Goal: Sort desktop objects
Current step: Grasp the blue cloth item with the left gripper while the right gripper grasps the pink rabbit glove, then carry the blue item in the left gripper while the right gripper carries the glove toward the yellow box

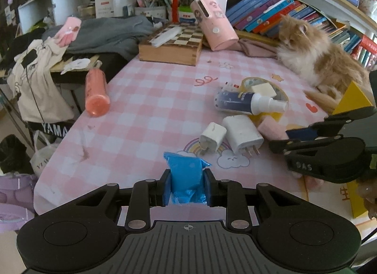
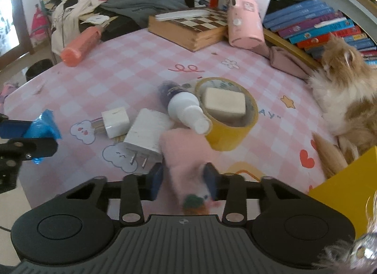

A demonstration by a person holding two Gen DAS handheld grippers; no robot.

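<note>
My left claw [image 1: 187, 185] is clamped on a crinkled blue plastic packet [image 1: 186, 177], held just above the near edge of the pink checked desk [image 1: 146, 99]. My right claw [image 2: 185, 181] is closed around a fuzzy pink fabric piece [image 2: 183, 156] with a small green and orange motif at its near end; this view is motion-blurred, so I cannot tell whether the fabric touches the desk.

Just ahead lie the large white plug adapter [image 2: 147, 133], prongs toward me, and the small white charger cube [image 2: 115, 122] beside it. Behind them a dark blue spray bottle with white cap [image 2: 182, 105] rests on its side against the yellow tape roll [image 2: 226, 118], which has a cream block [image 2: 223, 103] on top of it.

An orange fluffy cat [image 2: 348, 95] sits at the desk's right edge. A salmon-coloured bottle [image 1: 96, 91] lies at the left edge.
</note>
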